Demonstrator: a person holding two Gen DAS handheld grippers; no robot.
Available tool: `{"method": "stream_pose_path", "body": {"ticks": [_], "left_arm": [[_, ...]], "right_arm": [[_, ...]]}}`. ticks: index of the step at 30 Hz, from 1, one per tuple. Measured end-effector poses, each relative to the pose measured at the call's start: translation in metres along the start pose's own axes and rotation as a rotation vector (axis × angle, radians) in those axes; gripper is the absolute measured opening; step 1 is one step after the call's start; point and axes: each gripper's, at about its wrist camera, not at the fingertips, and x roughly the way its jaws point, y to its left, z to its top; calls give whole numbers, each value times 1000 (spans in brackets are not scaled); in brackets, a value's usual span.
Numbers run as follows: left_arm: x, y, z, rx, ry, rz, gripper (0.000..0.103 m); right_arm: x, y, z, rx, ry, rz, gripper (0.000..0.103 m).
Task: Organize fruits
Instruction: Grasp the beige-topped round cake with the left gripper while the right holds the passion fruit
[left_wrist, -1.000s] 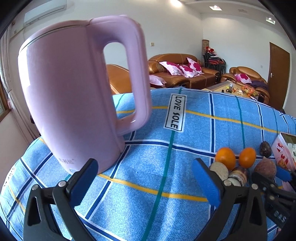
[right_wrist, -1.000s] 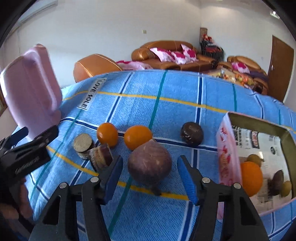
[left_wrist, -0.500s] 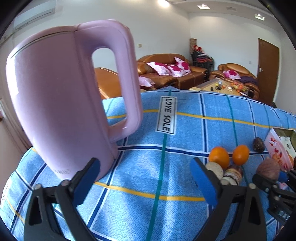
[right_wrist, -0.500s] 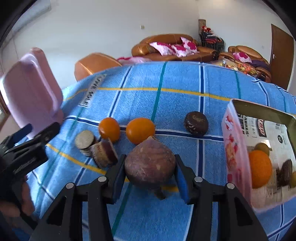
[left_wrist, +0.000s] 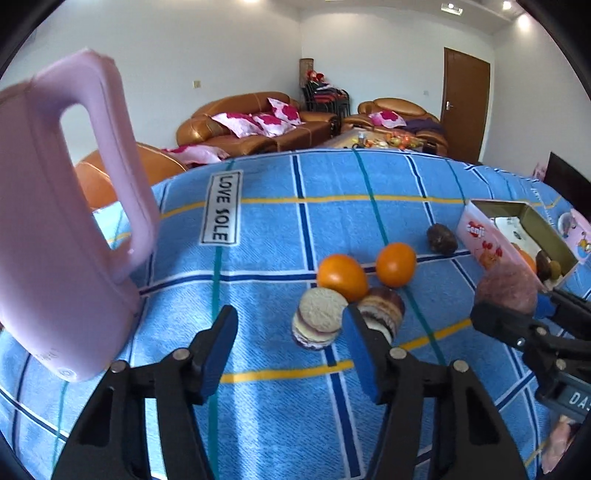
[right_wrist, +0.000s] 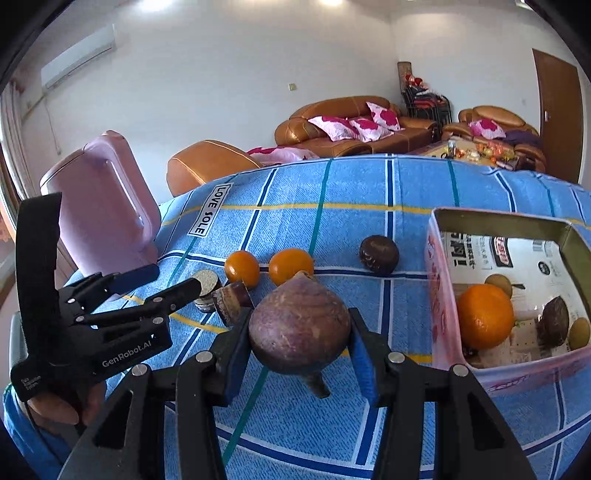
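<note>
My right gripper (right_wrist: 299, 343) is shut on a big purple-brown bulb-shaped fruit (right_wrist: 299, 328), held just above the blue checked cloth (right_wrist: 332, 229). The same fruit (left_wrist: 506, 291) shows at the right of the left wrist view. My left gripper (left_wrist: 290, 350) is closing, with no pad pressing on anything. A pale-faced cut piece (left_wrist: 319, 323) lies just beyond its tips, beside a dark striped piece (left_wrist: 382, 308). Behind them sit two oranges (left_wrist: 341, 277) (left_wrist: 396, 264) and a dark brown fruit (left_wrist: 441, 238). The pink box (right_wrist: 439, 295) at the right holds an orange (right_wrist: 485, 321) and small fruits.
A tall pink kettle (left_wrist: 55, 240) stands at the left of the cloth, close to my left gripper (right_wrist: 162, 282). A "LOVE SOLE" label (left_wrist: 221, 208) is sewn on the cloth. Brown sofas (right_wrist: 351, 125) stand beyond the far edge.
My left gripper has swung right from the kettle toward the cut pieces, its jaws narrowing. My right gripper has shut on the purple-brown fruit and raised it a little.
</note>
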Motion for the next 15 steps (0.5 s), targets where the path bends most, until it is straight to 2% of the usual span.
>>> {"method": "stream_pose_path", "body": {"ticks": [6, 8, 12, 15], "left_arm": [[18, -1, -1, -36, 73, -42, 60], [29, 1, 0, -68, 122, -42, 60], [40, 0, 9, -82, 135, 7, 60], [42, -6, 12, -62, 134, 19, 52]], "right_arm": [[3, 0, -1, 8, 17, 19, 51], [3, 1, -2, 7, 14, 21, 51], [4, 2, -1, 3, 15, 29, 51], [5, 3, -2, -5, 18, 35, 51]]}}
